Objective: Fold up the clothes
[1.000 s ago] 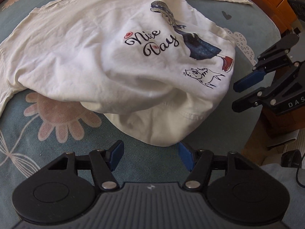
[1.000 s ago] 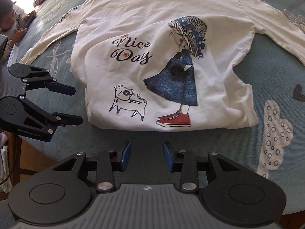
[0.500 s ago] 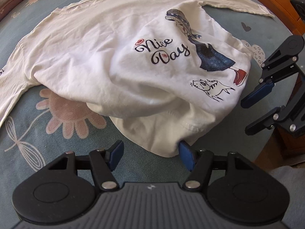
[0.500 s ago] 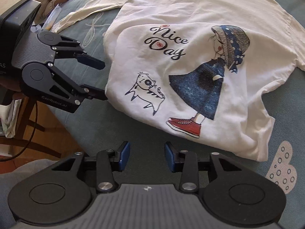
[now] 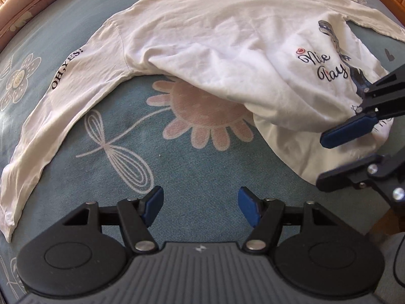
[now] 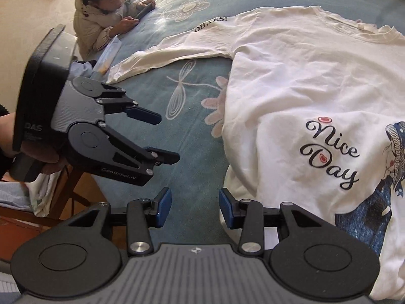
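A white long-sleeved shirt (image 5: 215,50) with a "Nice Day" print (image 6: 329,152) lies on a blue bedspread (image 5: 202,167) with flowers on it. Its bottom part is already folded up over itself, so the picture of the girl and the words face up. One long sleeve (image 5: 58,106), with "OH, YES!" on it, is stretched out flat to the left of the shirt's body, away from the fold. The left gripper (image 5: 200,206) hangs over bare bedspread just in front of the shirt, between that sleeve and the folded lump. Its jaws are apart and nothing is in them. The right gripper (image 6: 193,207) is right beside the folded edge of the shirt. Its jaws are opening, and they are empty too, though the right pad sits very close to the cloth. So the shirt is let go and rests by itself. I think the sleeve comes next. What could go wrong is this: the folded part is puffy and loose, so a tug on the sleeve could drag it open again. A gripper could also pinch the bedspread along with the thin cloth. A child (image 6: 106,17) leans on the far edge of the bed, well apart from the shirt.
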Demonstrator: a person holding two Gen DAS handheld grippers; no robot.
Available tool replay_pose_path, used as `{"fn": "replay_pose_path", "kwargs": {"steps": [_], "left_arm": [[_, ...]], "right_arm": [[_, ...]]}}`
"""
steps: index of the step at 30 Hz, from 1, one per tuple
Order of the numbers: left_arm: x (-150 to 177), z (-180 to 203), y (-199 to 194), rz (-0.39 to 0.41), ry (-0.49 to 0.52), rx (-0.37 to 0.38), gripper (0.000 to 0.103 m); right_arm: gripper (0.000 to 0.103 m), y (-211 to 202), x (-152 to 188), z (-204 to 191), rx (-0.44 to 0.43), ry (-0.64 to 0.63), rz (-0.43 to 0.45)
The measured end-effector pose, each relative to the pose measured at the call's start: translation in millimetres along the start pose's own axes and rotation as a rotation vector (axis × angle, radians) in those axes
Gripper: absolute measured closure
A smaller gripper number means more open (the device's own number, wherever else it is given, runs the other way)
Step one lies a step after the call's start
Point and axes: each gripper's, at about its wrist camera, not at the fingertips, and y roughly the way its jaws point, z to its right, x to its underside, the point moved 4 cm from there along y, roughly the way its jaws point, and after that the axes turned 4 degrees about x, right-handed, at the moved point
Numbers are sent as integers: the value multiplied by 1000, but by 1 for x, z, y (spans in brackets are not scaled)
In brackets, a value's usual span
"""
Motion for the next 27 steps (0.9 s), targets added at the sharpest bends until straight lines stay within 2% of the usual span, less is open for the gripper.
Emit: {"fn": "replay_pose_path", "kwargs": {"steps": [2,6,13,18,25,27], "left_arm": [[-2,-1,-1,11,-25,39,37],[-4,6,0,21,-52,130,37],[-13,24,3,65,-23,216,37],[-30,21,7,109,-20,240,37],[-48,22,9,160,-18,262,37],[-50,24,10,164,-14,267,37]], "right_arm": [[57,1,-7,10,79,21,19],[58,-16,-17,35,152,78,89],[58,-25,-44,77,345,24,156],[58,-17,-66,110,429,5,175],[54,-21,-95,152,525,135,208],[54,-32,-99,150,537,124,227]]}}
